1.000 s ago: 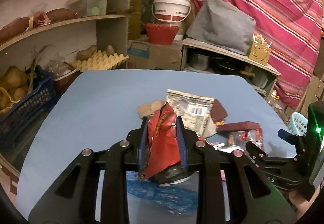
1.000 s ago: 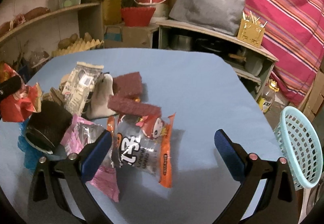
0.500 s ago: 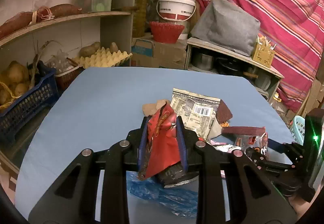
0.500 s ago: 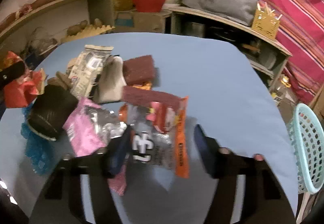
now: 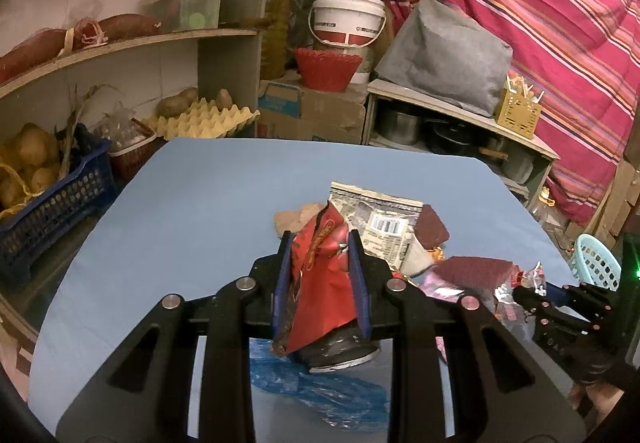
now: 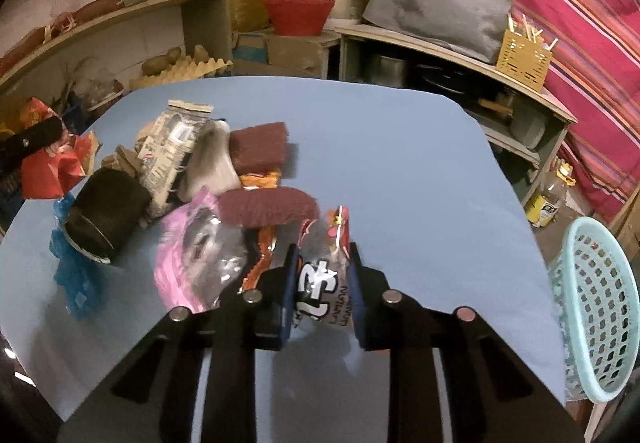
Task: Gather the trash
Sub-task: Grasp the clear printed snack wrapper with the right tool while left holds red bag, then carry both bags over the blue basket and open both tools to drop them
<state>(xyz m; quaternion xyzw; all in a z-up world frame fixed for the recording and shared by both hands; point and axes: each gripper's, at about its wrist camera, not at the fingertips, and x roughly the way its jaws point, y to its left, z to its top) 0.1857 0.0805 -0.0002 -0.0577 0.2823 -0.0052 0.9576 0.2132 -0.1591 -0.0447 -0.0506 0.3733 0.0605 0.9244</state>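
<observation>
Right tool (image 6: pixel 322 293) now closing around clear wrapper (image 6: pixel 320 283), left tool (image 5: pixel 320 279) pinching red wrapper (image 5: pixel 318 283) above blue table (image 5: pixel 200 203).

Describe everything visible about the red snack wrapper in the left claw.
The red snack wrapper is a crumpled, glossy foil-like bag, red with gold lettering and a pale inner side showing at its torn lower edge. It stands roughly upright, pinched between the blue pads of the left claw, its top poking above them and its bottom hanging below. It is lifted off the blue table, in front of the dark cylindrical container. In the right wrist view it shows at far left.
</observation>
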